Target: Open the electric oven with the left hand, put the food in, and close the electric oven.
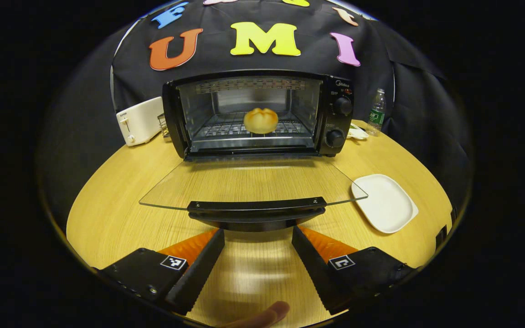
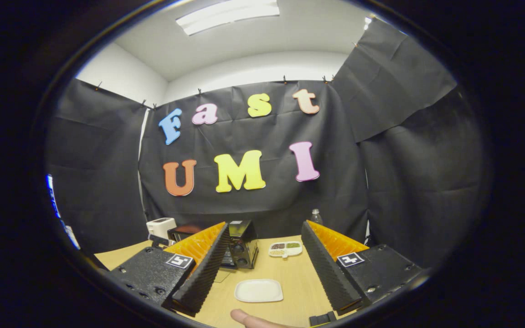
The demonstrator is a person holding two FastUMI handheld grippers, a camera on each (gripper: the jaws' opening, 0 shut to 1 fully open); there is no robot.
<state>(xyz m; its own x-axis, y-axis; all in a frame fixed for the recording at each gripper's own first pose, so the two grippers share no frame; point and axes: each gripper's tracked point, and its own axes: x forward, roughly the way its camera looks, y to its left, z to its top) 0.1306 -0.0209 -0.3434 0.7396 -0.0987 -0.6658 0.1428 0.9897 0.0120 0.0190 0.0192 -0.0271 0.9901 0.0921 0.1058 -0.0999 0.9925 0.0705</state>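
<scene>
Left gripper (image 1: 257, 255) hangs spread and empty just before the handle (image 1: 256, 210) of the oven (image 1: 258, 114) door, which lies fully down. Bread roll (image 1: 260, 120) apparently sits on the rack inside, so only closing remains; right gripper (image 2: 265, 269) is spread, empty.

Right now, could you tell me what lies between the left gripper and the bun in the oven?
In the left gripper view, the lowered glass door with its black handle lies flat between the left gripper and the bun on the oven's rack.
</scene>
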